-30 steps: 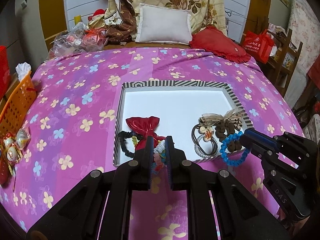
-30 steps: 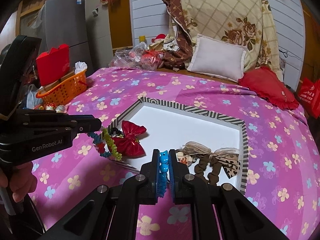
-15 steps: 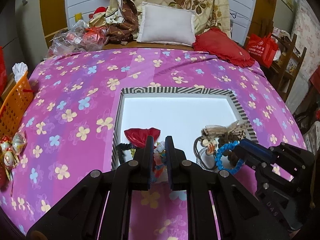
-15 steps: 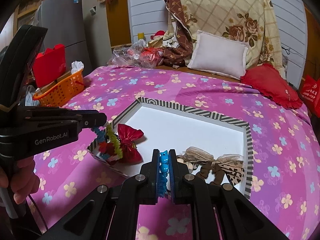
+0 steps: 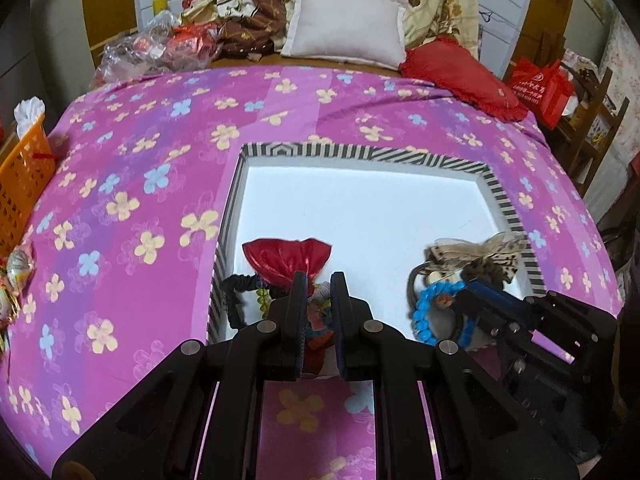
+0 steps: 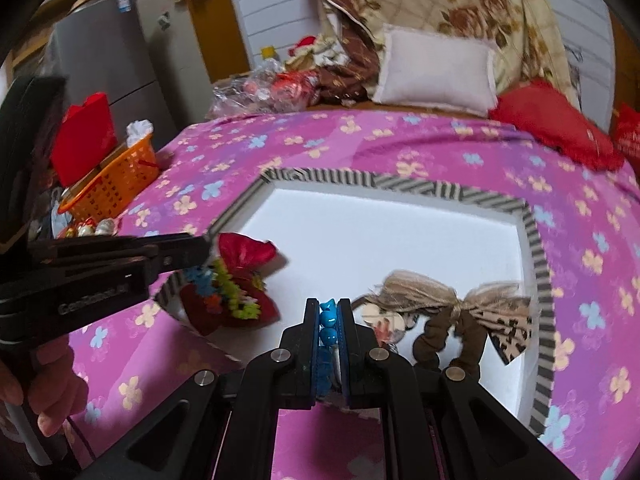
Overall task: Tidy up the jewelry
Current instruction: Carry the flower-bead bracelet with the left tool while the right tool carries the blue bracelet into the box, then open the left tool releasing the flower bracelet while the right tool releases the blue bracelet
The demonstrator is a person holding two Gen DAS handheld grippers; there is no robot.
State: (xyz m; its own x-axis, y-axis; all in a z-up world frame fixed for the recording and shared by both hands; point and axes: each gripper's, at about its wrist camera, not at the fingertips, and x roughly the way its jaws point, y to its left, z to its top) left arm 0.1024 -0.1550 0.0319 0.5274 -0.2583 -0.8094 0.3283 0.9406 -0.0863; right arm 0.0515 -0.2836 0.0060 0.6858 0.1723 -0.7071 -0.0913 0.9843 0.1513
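A white tray with a striped rim [image 5: 360, 154] [image 6: 400, 184] lies on the pink flowered bedspread. My left gripper [image 5: 319, 280] [image 6: 196, 254] is shut on a multicoloured bead bracelet [image 6: 224, 292] over the tray's near left corner, by the red bow hair tie [image 5: 286, 258] [image 6: 244, 252]. My right gripper [image 6: 329, 306] [image 5: 466, 294] is shut on a blue bead bracelet [image 5: 426, 312] [image 6: 329, 320] over the tray's near edge, beside the beige and leopard bows [image 5: 480, 252] [image 6: 460, 300] and a brown scrunchie [image 6: 444, 340].
An orange basket [image 5: 24, 176] [image 6: 116, 176] stands at the bed's left edge, with wrapped items [image 5: 18, 268] nearby. A white pillow [image 5: 344, 30], a red cushion [image 5: 460, 72] and clutter lie at the far end. A red bag [image 5: 540, 88] sits right.
Both grippers have moved forward and lower over the tray's near edge, each still holding its bracelet. The bracelets now hang over the tray.
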